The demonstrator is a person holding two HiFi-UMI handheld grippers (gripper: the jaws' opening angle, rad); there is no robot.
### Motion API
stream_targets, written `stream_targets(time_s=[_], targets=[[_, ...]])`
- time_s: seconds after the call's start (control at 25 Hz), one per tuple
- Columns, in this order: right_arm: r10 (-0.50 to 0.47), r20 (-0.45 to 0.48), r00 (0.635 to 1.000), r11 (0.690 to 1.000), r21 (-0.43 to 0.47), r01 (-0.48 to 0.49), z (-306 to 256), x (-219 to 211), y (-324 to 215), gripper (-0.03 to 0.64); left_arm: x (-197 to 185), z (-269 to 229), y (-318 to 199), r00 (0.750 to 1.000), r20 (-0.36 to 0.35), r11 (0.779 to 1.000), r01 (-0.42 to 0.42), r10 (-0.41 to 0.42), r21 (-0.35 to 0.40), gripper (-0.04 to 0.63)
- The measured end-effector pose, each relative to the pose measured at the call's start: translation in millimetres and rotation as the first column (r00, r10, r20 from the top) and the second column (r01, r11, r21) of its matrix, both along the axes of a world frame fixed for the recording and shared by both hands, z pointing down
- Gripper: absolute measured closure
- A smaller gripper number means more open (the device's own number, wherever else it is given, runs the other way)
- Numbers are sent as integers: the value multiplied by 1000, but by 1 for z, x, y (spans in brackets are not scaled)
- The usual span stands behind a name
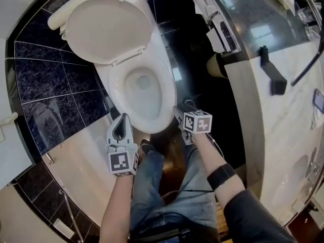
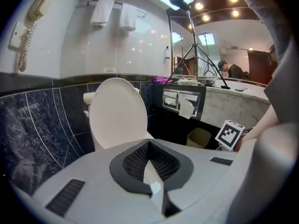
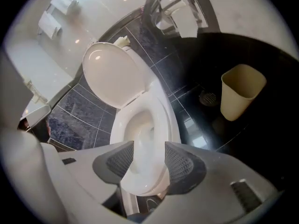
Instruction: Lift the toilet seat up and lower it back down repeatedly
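Slippage is the main worry. The white oval toilet seat [image 1: 166, 92] appears to lie flat on the bowl at the centre of the head view, with the white rounded lid [image 1: 106, 29] tipped back against the tank in the upper left. By my reading the next lift has to start from the seat's smooth, curved front edge. The right gripper [image 3: 148, 149] has its jaws standing wide apart with nothing between the pads. In its own view they frame the front of the seat at lower centre, yet no contact can be made out, and in the head view it sits just beside the seat's lower right edge. If those jaws close on the glossy plastic at a slant, or catch the porcelain rim together with the seat, I judge the ring could slide out and drop with a bang, or not rise at all. The left gripper [image 1: 123, 117] has its jaws pressed together and empty, near the lower left of the bowl; as it is, it could only nudge, and a poke might skid off. A seat swung up too hard could knock the lid and bounce back. The beige plastic waste bin [image 3: 241, 93], at the right of the right gripper view, stands well apart on the glossy black floor [image 3: 261, 139] and seems out of harm's way.
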State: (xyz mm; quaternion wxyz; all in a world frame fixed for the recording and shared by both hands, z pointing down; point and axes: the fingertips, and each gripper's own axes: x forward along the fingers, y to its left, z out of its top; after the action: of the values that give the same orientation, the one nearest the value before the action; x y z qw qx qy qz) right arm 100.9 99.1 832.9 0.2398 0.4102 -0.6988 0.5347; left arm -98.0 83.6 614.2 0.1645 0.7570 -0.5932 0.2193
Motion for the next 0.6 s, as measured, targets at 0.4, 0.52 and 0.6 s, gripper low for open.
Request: stream_targets(time_s=[0.4,0.52,0.6], targets=[[113,106,988,985,-144,-97,87,-12,16,388,-9,60,0,1000,20,1000,-19,19,-17,595],[149,139,979,978,-166,-126,97,-20,17,390,-6,66,-2,1000,-8,999,6,-6,-53,595],[153,150,977,976,-178,-126,104,-21,17,400,-11,76,3,1000,12,999,-8,8,-49,595]])
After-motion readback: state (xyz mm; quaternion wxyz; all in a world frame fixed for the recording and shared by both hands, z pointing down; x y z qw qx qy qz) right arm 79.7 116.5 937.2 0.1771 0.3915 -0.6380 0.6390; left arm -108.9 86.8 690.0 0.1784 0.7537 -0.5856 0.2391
